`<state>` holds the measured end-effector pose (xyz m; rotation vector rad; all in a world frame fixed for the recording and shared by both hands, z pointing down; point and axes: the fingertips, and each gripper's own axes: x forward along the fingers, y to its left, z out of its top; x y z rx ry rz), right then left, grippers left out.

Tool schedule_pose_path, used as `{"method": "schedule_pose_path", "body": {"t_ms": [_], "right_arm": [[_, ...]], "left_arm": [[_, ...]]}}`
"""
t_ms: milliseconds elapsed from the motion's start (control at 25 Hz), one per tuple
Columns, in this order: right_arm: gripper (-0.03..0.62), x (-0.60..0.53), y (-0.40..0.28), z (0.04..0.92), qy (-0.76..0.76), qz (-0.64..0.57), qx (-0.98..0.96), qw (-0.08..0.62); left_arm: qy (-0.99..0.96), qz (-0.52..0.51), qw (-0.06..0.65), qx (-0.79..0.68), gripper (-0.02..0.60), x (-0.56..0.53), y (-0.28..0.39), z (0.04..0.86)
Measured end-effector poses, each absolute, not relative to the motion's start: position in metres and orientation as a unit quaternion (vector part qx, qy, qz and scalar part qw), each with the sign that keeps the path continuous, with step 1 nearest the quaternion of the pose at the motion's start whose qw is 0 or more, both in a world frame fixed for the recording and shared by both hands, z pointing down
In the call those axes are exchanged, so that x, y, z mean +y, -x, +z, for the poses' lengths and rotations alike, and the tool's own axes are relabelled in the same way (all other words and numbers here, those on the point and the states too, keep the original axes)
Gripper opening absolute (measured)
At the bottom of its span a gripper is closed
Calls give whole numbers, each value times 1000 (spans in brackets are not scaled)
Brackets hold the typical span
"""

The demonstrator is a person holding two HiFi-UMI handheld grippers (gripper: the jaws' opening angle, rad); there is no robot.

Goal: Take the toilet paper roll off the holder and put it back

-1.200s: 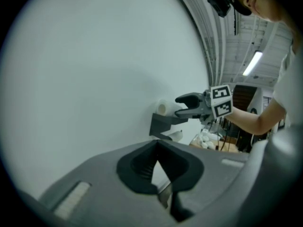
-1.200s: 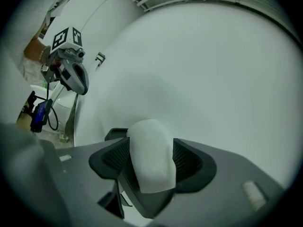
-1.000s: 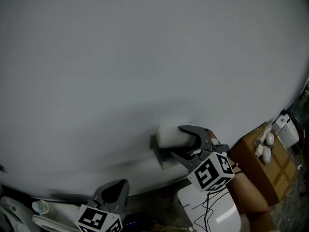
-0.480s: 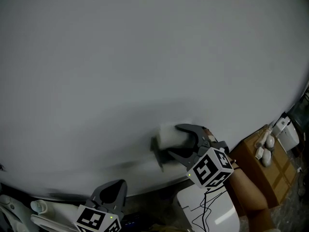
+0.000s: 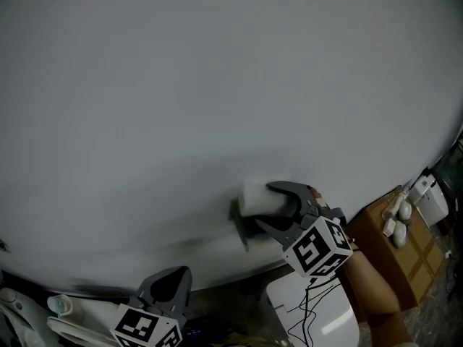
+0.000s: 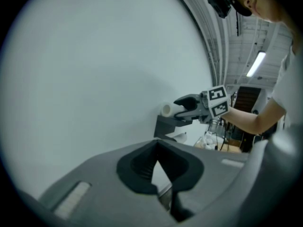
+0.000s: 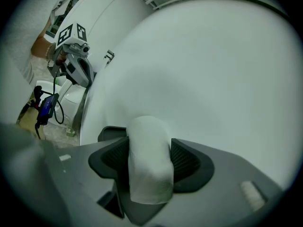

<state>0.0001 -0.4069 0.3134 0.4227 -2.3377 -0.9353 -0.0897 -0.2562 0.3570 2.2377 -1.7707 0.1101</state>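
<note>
The white toilet paper roll point(image 5: 255, 196) sits close to the wall, just above the dark grey holder point(image 5: 238, 225). My right gripper point(image 5: 273, 206) is shut on the roll, one finger above it and one below. In the right gripper view the roll point(image 7: 147, 161) fills the space between the black pads, with the holder point(image 7: 111, 133) behind its left side. From the left gripper view, the roll point(image 6: 166, 109), the holder point(image 6: 165, 126) and the right gripper point(image 6: 182, 109) show further along the wall. My left gripper point(image 5: 168, 289) hangs low and to the left, shut on nothing.
A plain white wall point(image 5: 217, 85) fills most of the view. Below the right gripper stands a white toilet point(image 5: 312, 318) with a cable across its lid. A cardboard box point(image 5: 396, 248) with small white items lies at the right. White fittings point(image 5: 32, 316) sit at the bottom left.
The right gripper stays clamped on the roll at the holder, only shifting slightly up and right. The left gripper has barely moved.
</note>
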Motion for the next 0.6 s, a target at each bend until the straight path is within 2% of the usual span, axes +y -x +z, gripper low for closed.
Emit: {"method": "schedule_pose_path", "body": {"t_ms": [600], "right_arm": [[279,-367,24,275,-187,-336,-902,198]], "left_arm": [[-760,34,132,-635,-3,-220,109,346]]}}
